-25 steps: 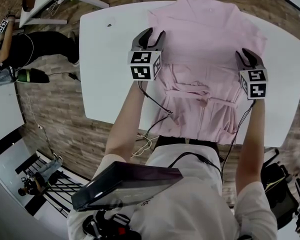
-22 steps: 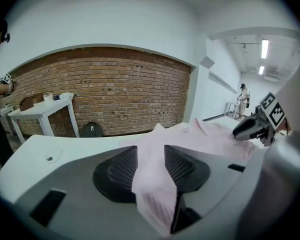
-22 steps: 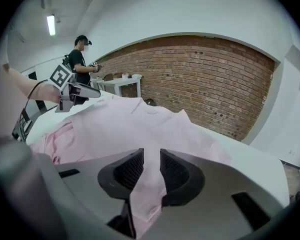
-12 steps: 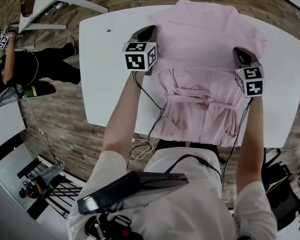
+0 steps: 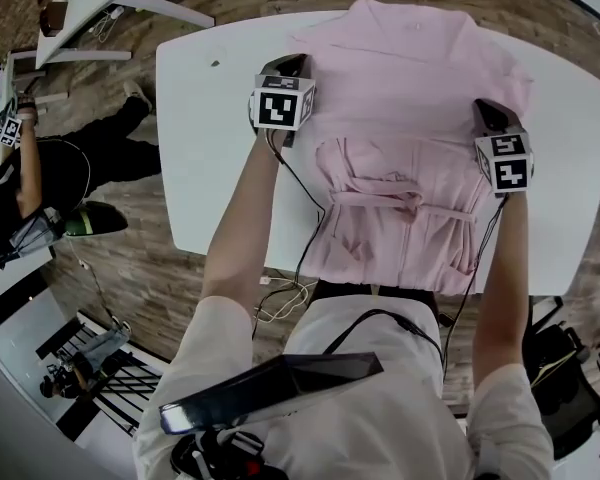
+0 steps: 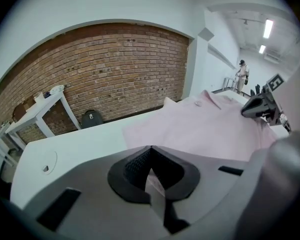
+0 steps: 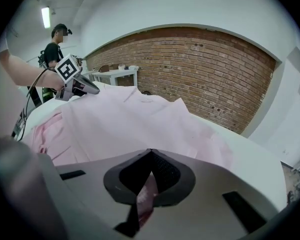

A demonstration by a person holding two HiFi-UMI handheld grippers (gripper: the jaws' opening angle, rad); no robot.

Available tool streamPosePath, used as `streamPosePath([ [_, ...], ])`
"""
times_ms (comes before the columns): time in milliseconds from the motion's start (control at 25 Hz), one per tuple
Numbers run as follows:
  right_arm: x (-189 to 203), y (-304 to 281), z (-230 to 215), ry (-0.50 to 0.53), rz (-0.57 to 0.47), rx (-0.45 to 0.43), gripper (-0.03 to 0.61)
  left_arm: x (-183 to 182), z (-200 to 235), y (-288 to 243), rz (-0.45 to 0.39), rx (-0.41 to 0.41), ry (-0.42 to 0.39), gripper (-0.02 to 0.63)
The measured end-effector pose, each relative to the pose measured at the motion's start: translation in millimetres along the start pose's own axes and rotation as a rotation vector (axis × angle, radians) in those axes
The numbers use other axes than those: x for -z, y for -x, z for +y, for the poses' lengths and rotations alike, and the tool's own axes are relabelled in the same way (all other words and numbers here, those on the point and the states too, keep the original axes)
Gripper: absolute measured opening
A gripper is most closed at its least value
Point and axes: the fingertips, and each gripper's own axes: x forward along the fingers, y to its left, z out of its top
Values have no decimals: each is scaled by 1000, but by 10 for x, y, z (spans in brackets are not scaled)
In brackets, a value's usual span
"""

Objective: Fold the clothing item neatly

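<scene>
Pink hem (image 5: pixel 380 268): nearest the person, it hangs over the near edge of the table (image 5: pixel 210 168), so the garment (image 5: pixel 410 98) does not lie wholly on the top.
Belt (image 5: pixel 400 200): a tied band crosses the waist, with puckered cloth around it.
Left gripper (image 5: pixel 288 65): its jaws are together, nipping pink cloth at the garment's left edge. Its own view shows fabric wedged between the pads.
Right gripper (image 5: pixel 486 110): its jaws are likewise closed on pink cloth near the right side, roughly opposite the left one.
Why so held: a matched pinch on both sides probably lets the person lift or draw the body evenly, so a fold would not skew.
Upper body: it lies smooth and flat on the white top between the two grippers.
Collar (image 5: pixel 412 16): farthest from the person, at the table's far edge.
Progress: it looks early, since no finished fold shows yet.
</scene>
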Motion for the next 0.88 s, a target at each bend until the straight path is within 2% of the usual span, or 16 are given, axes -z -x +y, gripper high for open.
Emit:
streamPosePath([
  [160, 44, 28, -53, -55, -6, 16, 3, -17, 7, -27, -8, 11, 34, 2],
  [280, 29, 62, -21, -17, -10, 17, 5, -43, 17, 50, -59, 1, 74, 2],
  [400, -65, 191, 82, -20, -58, -21, 4, -110, -13, 292, -127, 9, 96, 2],
  [520, -85, 313, 234, -23, -84, -66, 4, -92, -170, 536, -151, 58, 89, 2],
  [720, -17, 396, 425, 7, -76, -101, 4, 57, -607, 775, -147, 166, 93, 2],
  [880, 81, 382, 521, 24, -42, -112, 5, 311, -969, 725, -71, 216, 77, 2],
])
